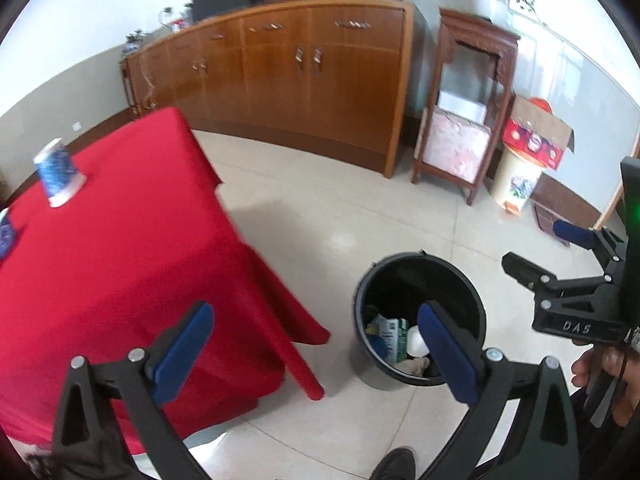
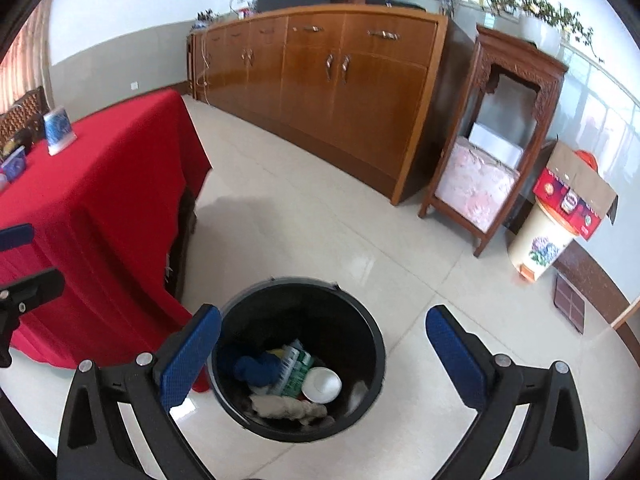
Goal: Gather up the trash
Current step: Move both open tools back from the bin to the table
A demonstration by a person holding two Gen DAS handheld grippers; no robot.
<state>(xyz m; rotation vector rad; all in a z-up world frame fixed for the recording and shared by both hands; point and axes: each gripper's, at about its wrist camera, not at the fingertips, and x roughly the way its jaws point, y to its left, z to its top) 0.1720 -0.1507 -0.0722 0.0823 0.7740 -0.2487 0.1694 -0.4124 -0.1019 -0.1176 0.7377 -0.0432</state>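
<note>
Two grippers, left (image 1: 316, 356) & right (image 2: 322, 354), both spread wide w/ nothing between pads. Bin (image 2: 236, 304) on floor holds trash. Upturned paper cup (image 1: 59, 173) on red table (image 1: 132, 240): prob light, crushable, so pinch mid-wall gently.

Both tools empty, angled down: left tool (image 1: 316, 354) jaws wide; right tool (image 2: 322, 356) wide too, prob. fully.

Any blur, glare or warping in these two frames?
Left wrist: motion smear on the paper cup and tablecloth; cabinet bowed by the fisheye. Right wrist: sharper; bin contents readable, window glare on the floor tiles, dark corners.
</note>
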